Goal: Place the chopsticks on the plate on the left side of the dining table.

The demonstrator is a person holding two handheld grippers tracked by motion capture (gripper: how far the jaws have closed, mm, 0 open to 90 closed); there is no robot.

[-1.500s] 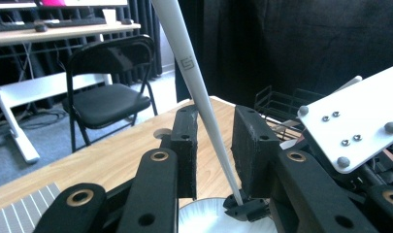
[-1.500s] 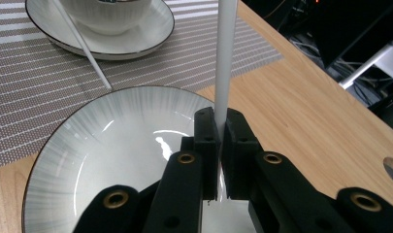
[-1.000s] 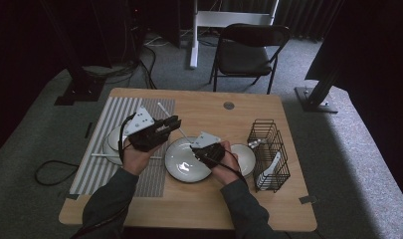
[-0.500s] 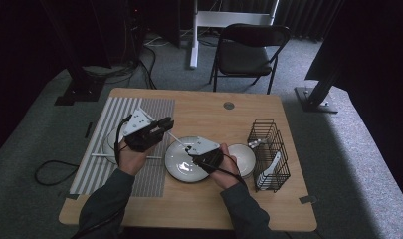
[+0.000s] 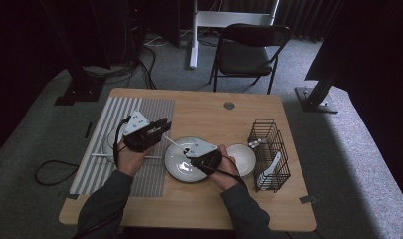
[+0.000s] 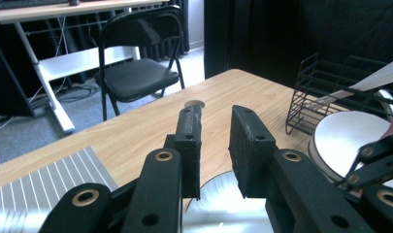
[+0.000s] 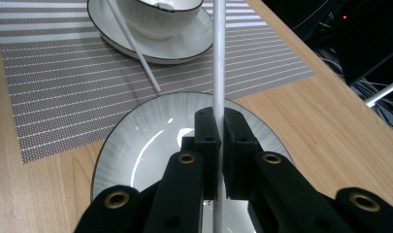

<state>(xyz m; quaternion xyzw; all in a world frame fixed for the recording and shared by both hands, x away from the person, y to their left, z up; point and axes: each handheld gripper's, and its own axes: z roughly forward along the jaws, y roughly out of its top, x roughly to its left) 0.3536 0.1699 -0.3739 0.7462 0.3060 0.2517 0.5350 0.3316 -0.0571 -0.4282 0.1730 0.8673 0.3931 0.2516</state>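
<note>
My right gripper (image 5: pixel 190 153) (image 7: pixel 218 114) is shut on a thin white chopstick (image 7: pixel 219 53) that sticks out past its jaws over a white ribbed plate (image 5: pixel 179 168) (image 7: pixel 145 136). In the high view the chopstick (image 5: pixel 173 143) points toward the left gripper. My left gripper (image 5: pixel 164 125) (image 6: pixel 216 114) hovers at the plate's left rim. Its jaws have just been opening and nothing is between them. A second chopstick (image 5: pixel 102 156) (image 7: pixel 133 46) lies on the striped placemat (image 5: pixel 154 112) (image 7: pixel 63 82).
A bowl on a saucer (image 5: pixel 109 142) (image 7: pixel 155 14) stands on the placemat, partly behind the left hand. A small white bowl (image 5: pixel 244 157) (image 6: pixel 349 141) sits right of the plate. Beside it stands a black wire basket (image 5: pixel 269 149) (image 6: pixel 330 87) holding a white spoon (image 5: pixel 268 172). A folding chair (image 5: pixel 249 55) is beyond the table.
Both hands have stayed almost in place. The right gripper still holds the chopstick over the plate.
</note>
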